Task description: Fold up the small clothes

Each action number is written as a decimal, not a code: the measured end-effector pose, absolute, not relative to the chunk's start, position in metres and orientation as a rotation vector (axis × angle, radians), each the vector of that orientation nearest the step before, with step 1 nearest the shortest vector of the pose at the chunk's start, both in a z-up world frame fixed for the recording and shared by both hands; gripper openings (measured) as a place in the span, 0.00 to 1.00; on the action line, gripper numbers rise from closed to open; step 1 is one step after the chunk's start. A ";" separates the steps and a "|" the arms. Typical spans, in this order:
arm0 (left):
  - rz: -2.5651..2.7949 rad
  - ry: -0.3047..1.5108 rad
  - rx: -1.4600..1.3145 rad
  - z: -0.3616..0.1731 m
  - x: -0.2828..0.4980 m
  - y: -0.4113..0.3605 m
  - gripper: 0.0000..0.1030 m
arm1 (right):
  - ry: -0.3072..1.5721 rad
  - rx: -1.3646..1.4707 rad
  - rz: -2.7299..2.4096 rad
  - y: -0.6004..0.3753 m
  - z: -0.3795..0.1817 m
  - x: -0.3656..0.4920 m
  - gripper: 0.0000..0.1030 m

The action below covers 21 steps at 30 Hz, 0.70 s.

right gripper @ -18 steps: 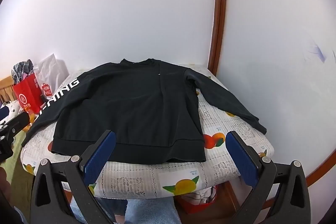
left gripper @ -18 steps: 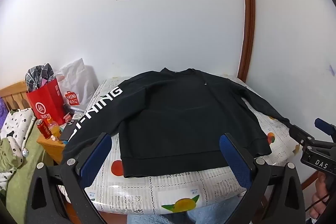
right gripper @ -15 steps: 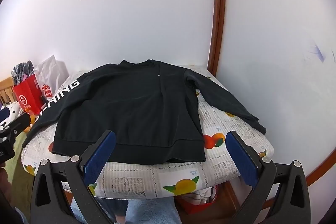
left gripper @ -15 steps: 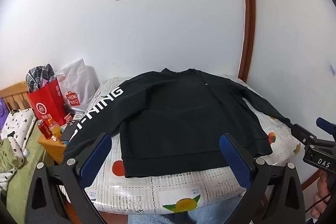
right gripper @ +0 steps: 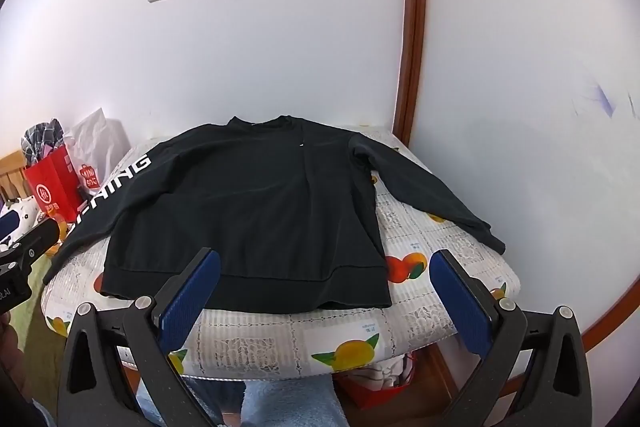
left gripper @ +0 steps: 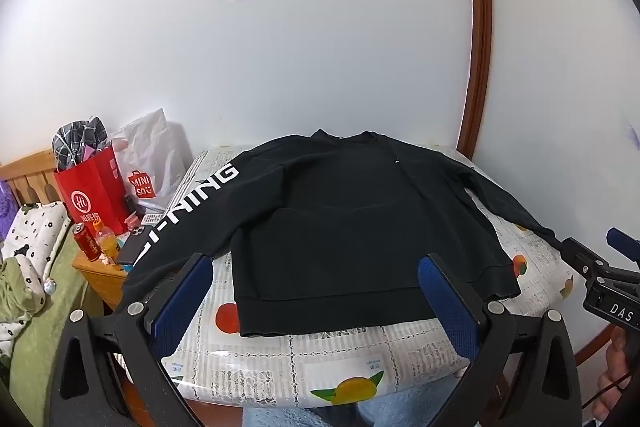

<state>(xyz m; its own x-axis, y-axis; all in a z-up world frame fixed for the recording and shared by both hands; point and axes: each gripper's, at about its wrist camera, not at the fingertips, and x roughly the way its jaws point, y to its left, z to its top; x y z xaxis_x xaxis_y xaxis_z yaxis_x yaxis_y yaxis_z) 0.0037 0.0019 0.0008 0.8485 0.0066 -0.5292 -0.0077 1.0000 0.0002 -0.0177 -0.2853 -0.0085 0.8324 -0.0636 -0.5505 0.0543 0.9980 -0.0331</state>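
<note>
A black long-sleeved sweatshirt (left gripper: 352, 223) lies flat and spread out on a small table, hem toward me. It also shows in the right wrist view (right gripper: 256, 211). Its left sleeve with white lettering (left gripper: 192, 211) hangs over the table's left edge. Its right sleeve (right gripper: 432, 195) runs out to the right edge. My left gripper (left gripper: 316, 291) is open and empty, held above the table's near edge in front of the hem. My right gripper (right gripper: 326, 287) is open and empty, also in front of the hem. The right gripper's tip shows at the right of the left wrist view (left gripper: 600, 267).
The table has a fruit-print cloth (left gripper: 344, 359) and stands in a white-walled corner with a brown wooden trim (right gripper: 412, 27). A red bag (left gripper: 94, 187), a white bag (left gripper: 156, 155), cans and a phone sit on a bedside stand at left. A bed (left gripper: 28, 267) lies further left.
Both grippers have shifted very slightly; the view is almost the same. The sweatshirt has not moved.
</note>
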 end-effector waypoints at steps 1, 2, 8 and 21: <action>0.007 0.558 -0.001 0.001 0.003 0.002 1.00 | 0.583 -0.015 -0.064 -0.286 -0.009 -0.018 1.00; 0.006 0.557 0.001 0.002 0.004 0.001 1.00 | 0.583 -0.015 -0.065 -0.286 -0.008 -0.018 1.00; 0.008 0.545 0.008 0.001 0.000 -0.002 1.00 | 0.581 -0.013 -0.066 -0.285 -0.009 -0.019 1.00; 0.006 0.542 0.010 0.002 -0.003 -0.003 1.00 | 0.575 -0.011 -0.066 -0.286 -0.010 -0.020 1.00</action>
